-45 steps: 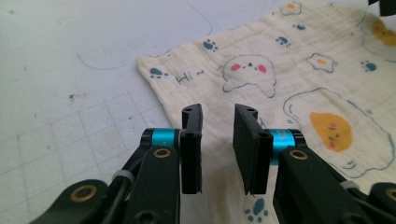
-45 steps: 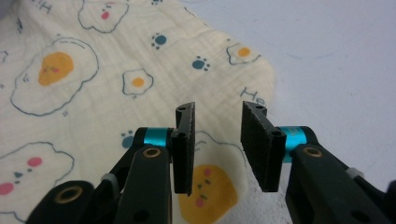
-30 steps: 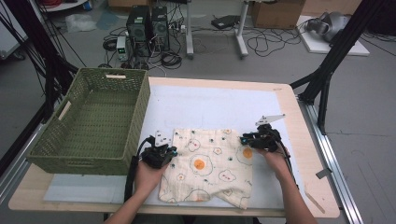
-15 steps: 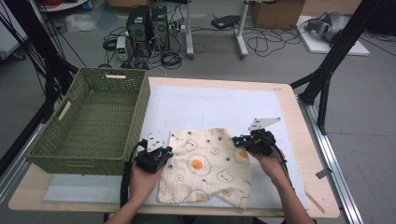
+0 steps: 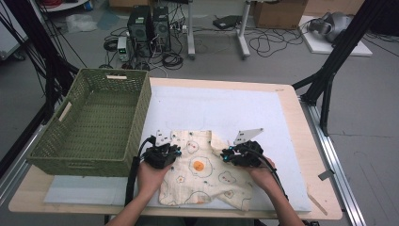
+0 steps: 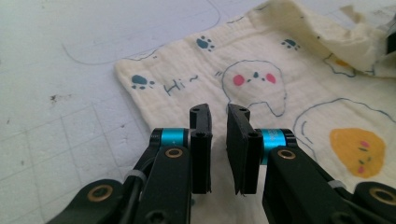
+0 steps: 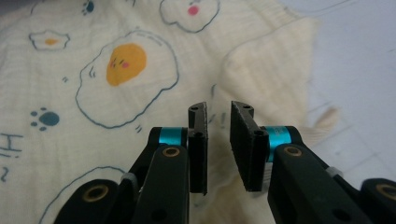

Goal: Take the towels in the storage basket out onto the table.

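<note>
cloth: cream cotton cloth printed with fried eggs [image 5: 207,174] just right of green woven basket [image 5: 94,117] | left gripper [image 6: 218,140]: jaws just opening, narrow empty gap, over cloth's basket-side edge | right gripper [image 7: 218,140]: same, far side

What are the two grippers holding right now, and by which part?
Nothing is held. The left gripper and right gripper hover over the egg-print cloth, jaws slightly apart after just opening, no fabric pinched between them.
</note>
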Action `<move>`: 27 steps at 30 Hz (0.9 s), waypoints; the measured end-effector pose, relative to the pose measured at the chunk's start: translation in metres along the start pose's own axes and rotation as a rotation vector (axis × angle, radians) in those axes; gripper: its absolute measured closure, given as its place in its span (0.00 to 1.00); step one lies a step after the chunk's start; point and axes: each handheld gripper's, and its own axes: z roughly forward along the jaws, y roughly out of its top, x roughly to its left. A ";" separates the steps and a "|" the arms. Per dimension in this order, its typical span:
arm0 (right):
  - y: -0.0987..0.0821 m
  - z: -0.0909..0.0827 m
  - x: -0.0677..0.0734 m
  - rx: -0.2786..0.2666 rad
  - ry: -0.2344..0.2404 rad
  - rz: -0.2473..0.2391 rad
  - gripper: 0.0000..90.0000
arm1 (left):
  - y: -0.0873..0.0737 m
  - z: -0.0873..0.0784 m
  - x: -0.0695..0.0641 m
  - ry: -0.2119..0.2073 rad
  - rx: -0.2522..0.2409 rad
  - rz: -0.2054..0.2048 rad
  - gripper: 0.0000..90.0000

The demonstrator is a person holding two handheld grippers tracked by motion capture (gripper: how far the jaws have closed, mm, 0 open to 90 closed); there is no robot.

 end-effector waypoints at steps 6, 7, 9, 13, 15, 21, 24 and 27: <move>-0.001 0.002 -0.009 0.024 -0.039 0.036 0.80 | -0.002 0.008 0.005 0.022 0.036 0.000 0.82; -0.002 0.007 -0.008 0.045 -0.041 0.034 0.80 | -0.002 0.009 0.005 0.021 0.032 0.005 0.83; -0.002 0.013 -0.008 0.066 -0.047 0.021 0.87 | -0.002 0.009 0.003 0.003 0.036 0.016 0.92; 0.002 0.012 -0.009 0.078 -0.037 0.016 0.99 | -0.002 0.009 0.002 0.003 0.033 0.026 0.97; 0.005 0.006 -0.011 0.074 -0.054 0.012 0.99 | -0.002 0.009 0.003 0.006 0.030 0.023 0.98; 0.014 -0.037 -0.041 -0.003 -0.300 0.051 0.99 | -0.001 0.008 0.004 0.026 0.003 0.000 0.97; 0.002 -0.055 -0.059 -0.070 -0.297 0.157 0.85 | 0.001 0.006 0.006 0.035 -0.038 -0.015 0.87; -0.010 -0.049 -0.059 -0.034 -0.247 0.156 0.78 | 0.000 0.010 0.009 0.041 -0.030 -0.036 0.82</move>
